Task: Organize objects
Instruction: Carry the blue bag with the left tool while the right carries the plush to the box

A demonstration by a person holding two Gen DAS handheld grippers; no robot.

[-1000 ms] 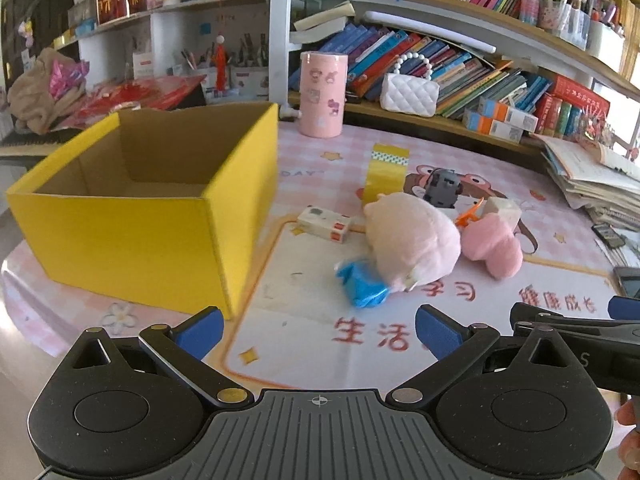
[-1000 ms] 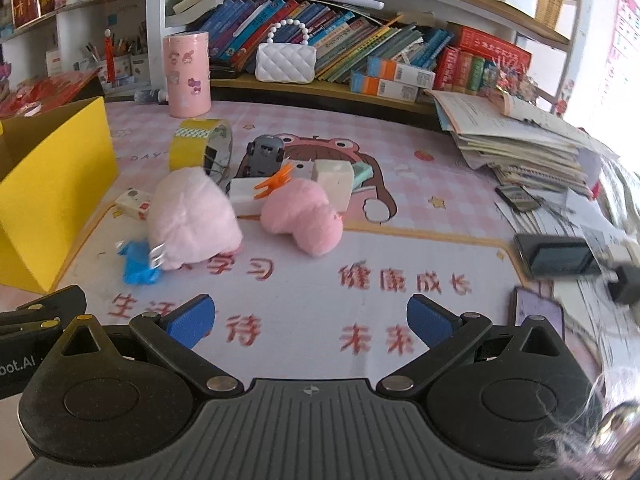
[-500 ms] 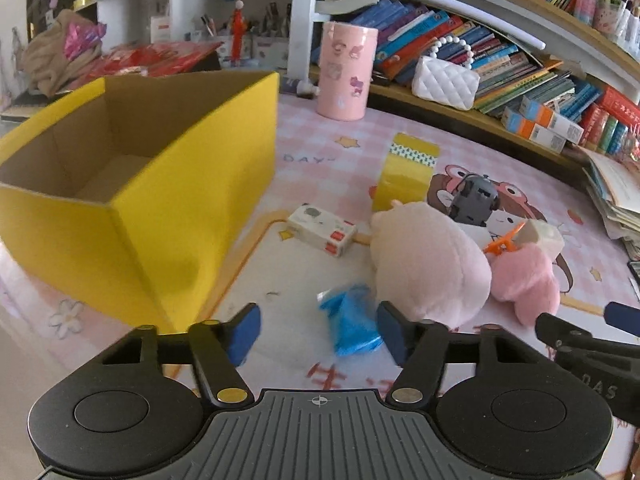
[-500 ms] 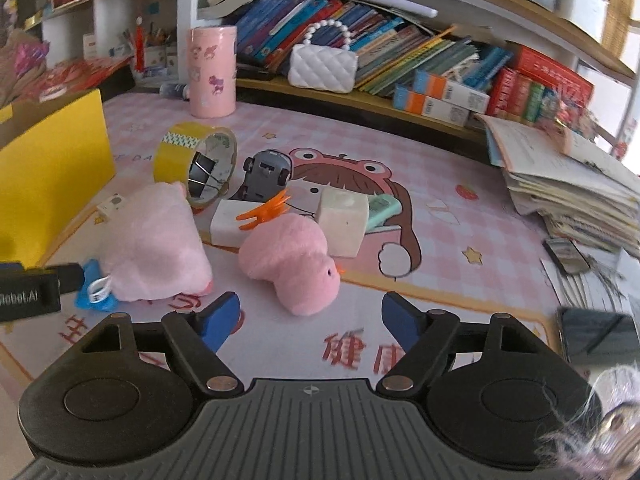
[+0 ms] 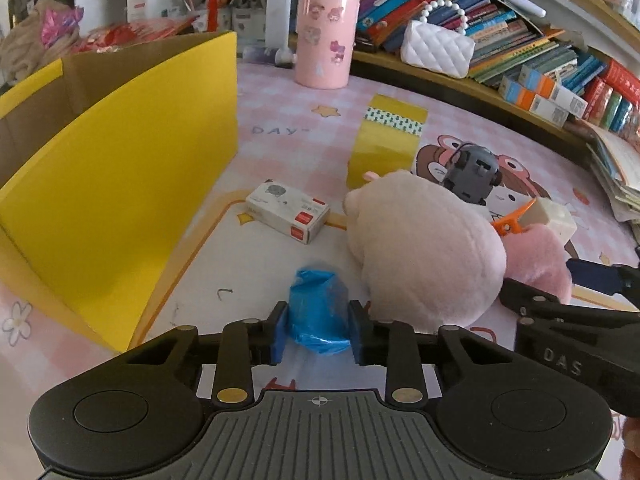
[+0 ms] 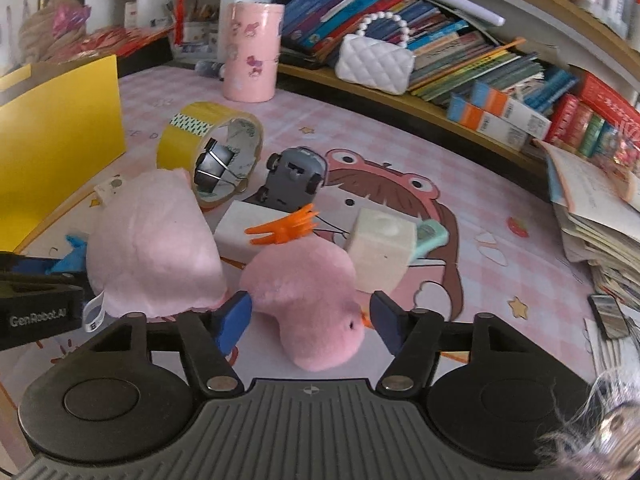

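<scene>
My left gripper (image 5: 318,334) has closed on a small blue wrapped packet (image 5: 318,314) lying on the pink mat; both pads touch its sides. My right gripper (image 6: 310,320) is open, with its fingers on either side of a small pink plush (image 6: 308,300) and not pressing it. A larger pale pink plush (image 5: 424,248) lies between the two grippers; it also shows in the right wrist view (image 6: 154,240). An open yellow cardboard box (image 5: 120,184) stands at the left.
On the mat lie a small white carton (image 5: 288,212), a yellow tape roll (image 6: 210,152) with a binder clip inside, a grey toy car (image 6: 294,176), an orange clip (image 6: 284,228), a white cube (image 6: 380,244) and a pink tin (image 5: 326,36). Bookshelves stand behind; papers are stacked at the right.
Both grippers moved forward and down toward the mat. The left jaws narrowed from wide open onto the blue packet. The right jaws narrowed around the small pink plush.
</scene>
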